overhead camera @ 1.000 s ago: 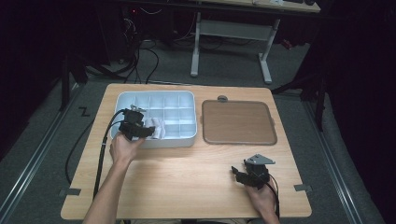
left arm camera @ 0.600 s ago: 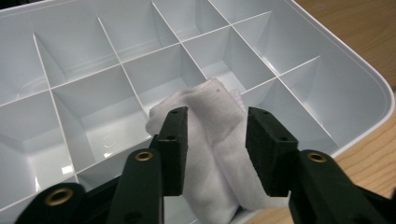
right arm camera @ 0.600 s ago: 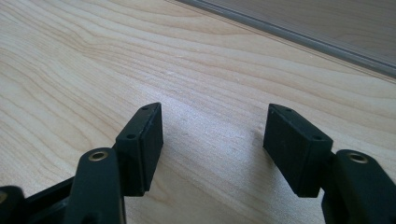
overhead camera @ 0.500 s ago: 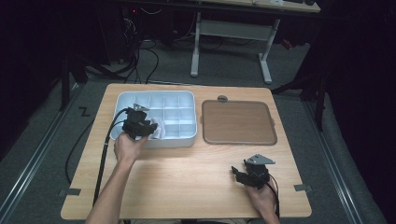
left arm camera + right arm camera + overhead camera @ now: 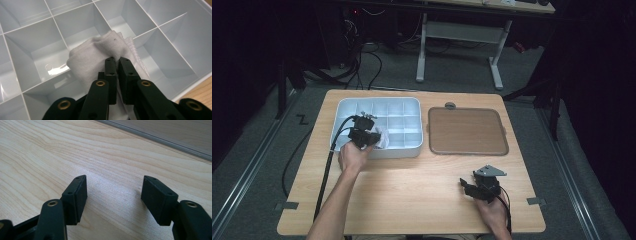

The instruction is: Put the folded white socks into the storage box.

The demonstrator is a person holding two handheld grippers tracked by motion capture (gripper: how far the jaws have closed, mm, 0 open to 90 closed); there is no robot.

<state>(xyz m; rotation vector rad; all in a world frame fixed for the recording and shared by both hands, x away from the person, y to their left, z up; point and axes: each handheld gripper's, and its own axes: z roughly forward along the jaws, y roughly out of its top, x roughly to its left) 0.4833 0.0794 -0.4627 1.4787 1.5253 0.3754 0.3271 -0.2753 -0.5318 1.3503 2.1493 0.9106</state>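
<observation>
Room: dark around the table; a grey floor, black cables trailing behind the table's far left corner, and the white legs of a desk (image 5: pixel 459 47) further back
Surface: a light wooden table (image 5: pixel 412 195) with visible grain, bare across its near half; small grey tabs sit at its near left and near right edges
Tray: a pale grey divided tray (image 5: pixel 412 107) stands on the far left part of the table, its compartments in rows
Mat: a brown mat (image 5: pixel 467 131) with rounded corners lies just right of the tray, apart from it; a small grey round thing (image 5: pixel 450 105) sits at its far edge
Left gripper: the left gripper (image 5: pixel 373 136) hangs over the tray's near-left compartments, held in the person's left hand (image 5: pixel 353 157), its black cable running down along the forearm
Cloth: a white cloth (image 5: pixel 100 53), bunched and ribbed, is pinched between the left jaws, which stand almost together on a fold; it drapes across a divider between compartments
Right gripper: the right gripper (image 5: pixel 468 186) rests low over the near right of the table, well apart from tray and mat, grey plate on top; jaws spread wide with bare wood between them
View difference: the left gripper view shows the cloth's weave, a dark speck on it and the pinch itself, which the high view renders as a pale blur; the right gripper view (image 5: pixel 113 191) shows the open gap and the mat's edge beyond
</observation>
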